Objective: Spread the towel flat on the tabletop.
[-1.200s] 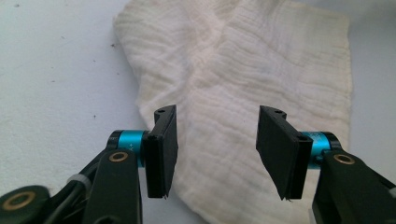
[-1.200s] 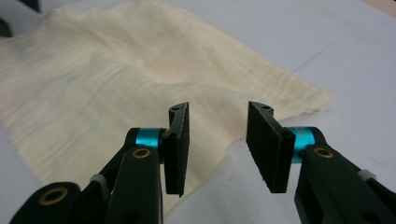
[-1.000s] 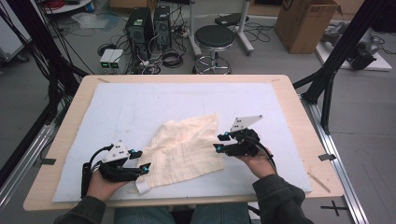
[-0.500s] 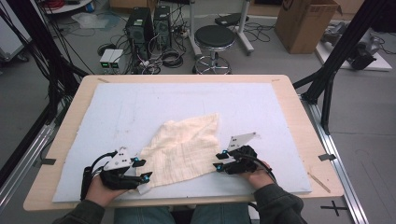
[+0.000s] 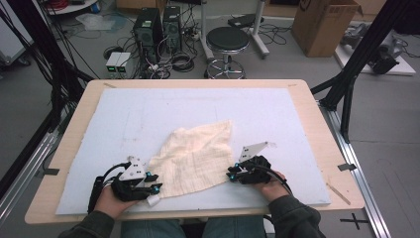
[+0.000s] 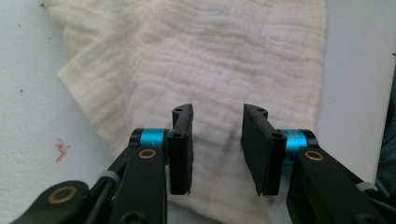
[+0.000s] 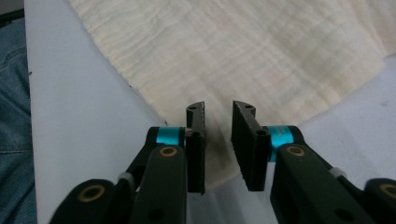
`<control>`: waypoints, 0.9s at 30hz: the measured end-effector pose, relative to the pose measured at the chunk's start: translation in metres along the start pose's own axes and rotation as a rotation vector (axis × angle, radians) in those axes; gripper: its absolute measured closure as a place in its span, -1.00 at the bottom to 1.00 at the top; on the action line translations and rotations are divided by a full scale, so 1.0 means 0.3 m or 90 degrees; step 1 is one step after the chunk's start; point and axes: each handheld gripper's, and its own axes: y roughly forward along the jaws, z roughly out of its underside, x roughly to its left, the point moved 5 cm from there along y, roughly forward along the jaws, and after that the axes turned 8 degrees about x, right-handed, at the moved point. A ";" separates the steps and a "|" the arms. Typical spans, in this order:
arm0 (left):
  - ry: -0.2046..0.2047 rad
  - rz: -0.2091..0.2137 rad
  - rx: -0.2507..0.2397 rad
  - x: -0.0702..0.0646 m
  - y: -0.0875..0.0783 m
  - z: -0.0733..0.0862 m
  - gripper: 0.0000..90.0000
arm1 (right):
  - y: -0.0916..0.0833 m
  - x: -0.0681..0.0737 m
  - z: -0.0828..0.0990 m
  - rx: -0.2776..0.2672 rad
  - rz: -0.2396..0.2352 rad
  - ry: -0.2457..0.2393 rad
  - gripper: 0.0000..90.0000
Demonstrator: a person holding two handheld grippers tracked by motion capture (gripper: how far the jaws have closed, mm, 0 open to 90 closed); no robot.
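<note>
A cream cloth [image 5: 195, 154] lies crumpled on the white mat [image 5: 277, 114] of the table, between the two grippers. The left gripper [image 5: 151, 182] sits at the cloth's near left corner, the right gripper [image 5: 232, 171] at its near right corner. Both sets of jaws have just been closing; each pair stands part open with a gap, the cloth's edge lying under and between them, not yet pinched. Beyond the table's far edge stand a round stool [image 5: 228, 39], computer towers [image 5: 159, 25] and a cardboard box [image 5: 324, 25], well apart from both grippers; nothing lies between grippers and cloth.
</note>
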 end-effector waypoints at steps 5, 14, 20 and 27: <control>0.003 -0.001 -0.001 -0.005 0.003 -0.005 0.68 | 0.003 0.001 -0.003 -0.002 -0.015 0.009 0.95; 0.004 0.012 -0.007 -0.012 -0.004 -0.016 0.94 | -0.030 0.020 -0.003 -0.015 -0.026 -0.002 0.97; 0.012 0.028 -0.051 -0.036 -0.045 -0.035 0.94 | -0.096 0.068 0.005 -0.052 -0.031 -0.013 0.97; 0.037 0.051 -0.051 -0.096 -0.061 -0.038 0.94 | -0.159 0.141 0.050 -0.067 -0.035 -0.023 0.97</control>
